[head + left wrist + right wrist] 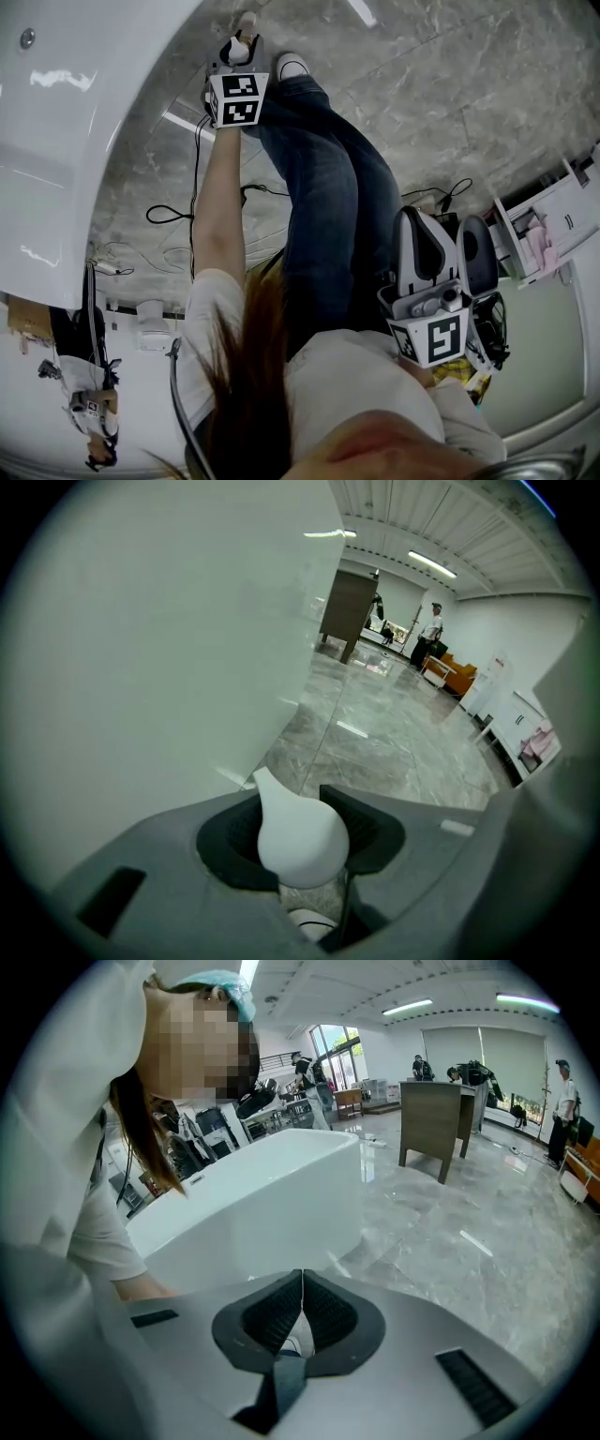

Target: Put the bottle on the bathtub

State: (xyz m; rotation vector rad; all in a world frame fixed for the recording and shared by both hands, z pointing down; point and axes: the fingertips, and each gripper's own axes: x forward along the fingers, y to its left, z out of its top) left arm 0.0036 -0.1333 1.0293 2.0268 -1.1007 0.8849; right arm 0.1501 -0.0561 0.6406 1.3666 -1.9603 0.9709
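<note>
Your left gripper [240, 47] had its fingers [228, 844] clenched on the bottle [302, 841]. In the left gripper view, its white, teardrop-shaped top sat pinched between the two dark ribbed fingers, with the pointed tip leaning up and to the left. The gripper's grey body hid most of what lay below that top. You held the bottle out on a stretched arm, beside the bathtub [66, 150] and not on it. The tub's smooth white outer wall filled the left of that view, and the grey marbled floor [394, 752] ran away on the right. In the head view the left gripper pointed down over the floor just off the tub's curved edge, near your white shoe [292, 66] and your jeans [328, 187].

Your right gripper [301, 1279] was empty. Its fingers [270, 1314] were pressed together tip to tip with nothing between them. You held it close to your body at the lower right of the head view, well apart from the left one. In its own view the white bathtub stood ahead, a dark stand [436, 1124] stood further off on the floor, and people [565, 1091] stood near the far wall. Black cables [169, 214] lay on the floor beside the tub.
</note>
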